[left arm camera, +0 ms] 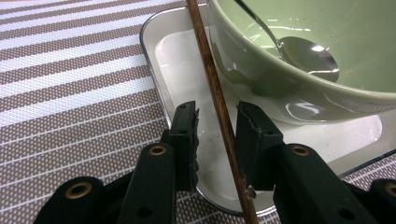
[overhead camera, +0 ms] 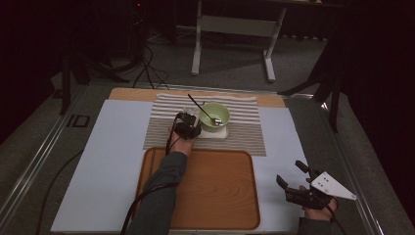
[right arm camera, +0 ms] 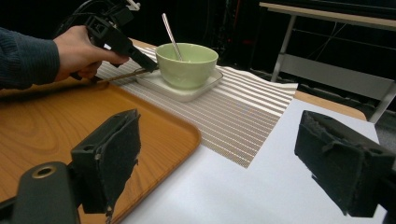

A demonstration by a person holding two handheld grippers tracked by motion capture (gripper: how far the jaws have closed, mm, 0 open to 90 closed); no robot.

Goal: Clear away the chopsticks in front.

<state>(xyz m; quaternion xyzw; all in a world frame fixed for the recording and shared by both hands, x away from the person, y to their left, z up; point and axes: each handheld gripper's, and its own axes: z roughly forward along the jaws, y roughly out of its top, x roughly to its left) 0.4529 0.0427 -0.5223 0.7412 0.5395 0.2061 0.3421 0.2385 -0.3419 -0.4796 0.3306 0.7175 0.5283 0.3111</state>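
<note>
**Closing on the stick beside the bowl**

A wooden tray (overhead camera: pixel 215 196) sits nearest the person on the white table (overhead camera: pixel 112 166), and past it lies a striped mat (overhead camera: pixel 244 132). On the mat rests a shallow white dish (left arm camera: pixel 177 60), and in the dish stands a green bowl (overhead camera: pixel 215 116) with a spoon (left arm camera: pixel 308 53) leaning inside.

The thing in hand is a thin brown stick (left arm camera: pixel 219 107). It lies across the dish rim, just beside the bowl wall, one end pointing back toward the tray.

The left gripper (left arm camera: pixel 217 140) is down over the near corner of the dish, jaws partly open with the stick between them. The stick runs close along the right pad; the left pad stands clear of it, so I judge no firm grip yet. The right gripper (overhead camera: pixel 293 178) hovers wide open and empty, off the tray's right edge.

To do this well, centre the stick between the pads before squeezing, so it is not pushed sideways into the bowl. Close slowly: a thin round stick can roll out of flat pads. Keep the jaw tips off the dish rim, since pressing there could tip the dish and bowl. Lift straight up once held, away from the bowl wall.
</note>
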